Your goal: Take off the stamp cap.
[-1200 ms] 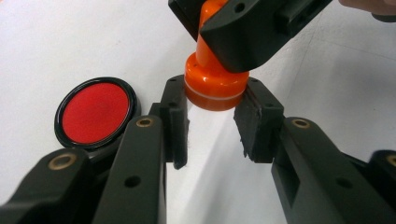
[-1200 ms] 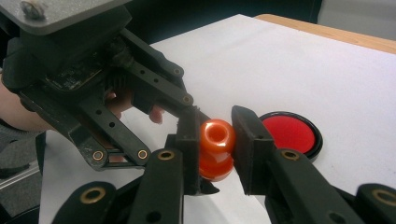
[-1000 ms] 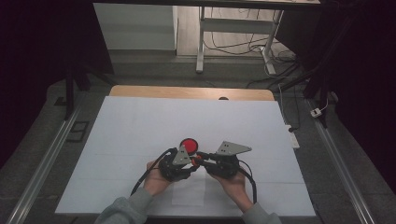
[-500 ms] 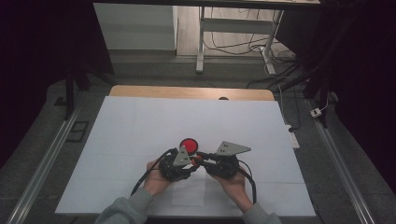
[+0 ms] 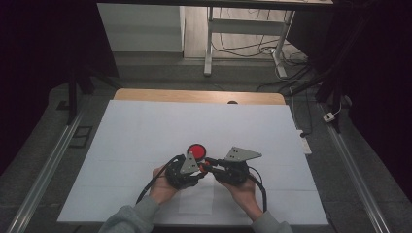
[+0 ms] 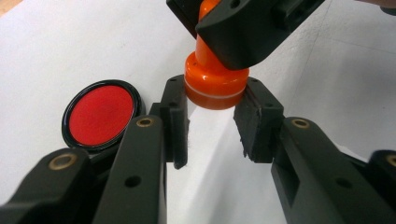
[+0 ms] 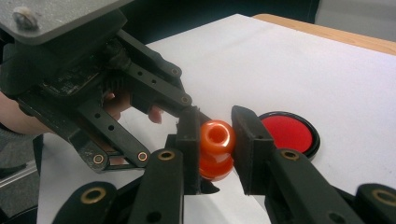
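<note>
A small orange knob-shaped piece point(image 5: 203, 166) hangs just above the white table between both grippers. My left gripper point(image 6: 214, 103) is shut on its wide round base point(image 6: 215, 83). My right gripper point(image 7: 217, 133) is shut on its narrower top, which has a hole in its end point(image 7: 216, 140). In the high view the left gripper point(image 5: 195, 171) and the right gripper point(image 5: 210, 166) meet tip to tip near the table's front middle. A red disc with a black rim point(image 5: 196, 149) lies flat on the table just behind them, apart from both.
A white sheet point(image 5: 145, 126) covers the table, with a wooden edge point(image 5: 194, 95) at the back. Cables trail from both grippers toward the front edge. Metal rails run along the left and right sides. A desk frame and floor cables stand beyond the table.
</note>
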A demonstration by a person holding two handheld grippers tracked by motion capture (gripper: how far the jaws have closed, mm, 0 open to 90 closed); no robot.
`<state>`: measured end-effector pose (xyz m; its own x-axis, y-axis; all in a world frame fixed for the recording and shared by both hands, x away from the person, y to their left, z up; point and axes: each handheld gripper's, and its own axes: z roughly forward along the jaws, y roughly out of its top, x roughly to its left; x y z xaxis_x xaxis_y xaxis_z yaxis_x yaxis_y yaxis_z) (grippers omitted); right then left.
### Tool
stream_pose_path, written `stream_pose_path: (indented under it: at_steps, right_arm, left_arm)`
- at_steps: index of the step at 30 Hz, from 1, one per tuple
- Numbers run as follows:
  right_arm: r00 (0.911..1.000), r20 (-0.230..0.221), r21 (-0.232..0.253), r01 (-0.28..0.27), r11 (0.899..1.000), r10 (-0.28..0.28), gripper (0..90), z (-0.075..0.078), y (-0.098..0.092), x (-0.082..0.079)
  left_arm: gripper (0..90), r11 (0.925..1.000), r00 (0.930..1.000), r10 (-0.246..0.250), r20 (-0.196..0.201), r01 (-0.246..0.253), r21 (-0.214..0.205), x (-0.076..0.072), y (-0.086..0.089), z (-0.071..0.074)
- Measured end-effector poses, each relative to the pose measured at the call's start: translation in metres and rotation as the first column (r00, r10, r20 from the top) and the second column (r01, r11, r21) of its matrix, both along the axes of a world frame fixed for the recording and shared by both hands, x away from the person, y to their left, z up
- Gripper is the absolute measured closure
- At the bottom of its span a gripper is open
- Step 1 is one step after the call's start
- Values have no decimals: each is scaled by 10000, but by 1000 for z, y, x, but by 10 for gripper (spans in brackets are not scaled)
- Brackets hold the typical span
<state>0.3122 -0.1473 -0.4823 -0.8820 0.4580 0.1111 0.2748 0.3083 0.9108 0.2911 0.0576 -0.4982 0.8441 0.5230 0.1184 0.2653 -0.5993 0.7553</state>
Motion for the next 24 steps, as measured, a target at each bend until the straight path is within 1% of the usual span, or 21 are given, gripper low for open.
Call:
stream_pose_path:
  at_steps: [9,15,18,24]
  right_arm:
    - [10000,88,-29,0,10000,0,733,0,1,-1]
    - [9997,236,-48,-12,10000,13,734,1,1,-3]
    - [9997,257,-74,-45,10000,47,734,0,1,-3]
    - [9994,335,-44,-43,10000,44,735,1,1,-3]
  left_arm:
    - [659,9998,9999,-90,-145,87,-180,1,2,-1]
    - [659,9989,9996,-134,-267,122,-448,2,3,-2]
    - [660,9987,9992,-186,-344,170,-473,2,4,-2]
    - [660,9986,9991,-258,-328,242,-475,2,5,-1]
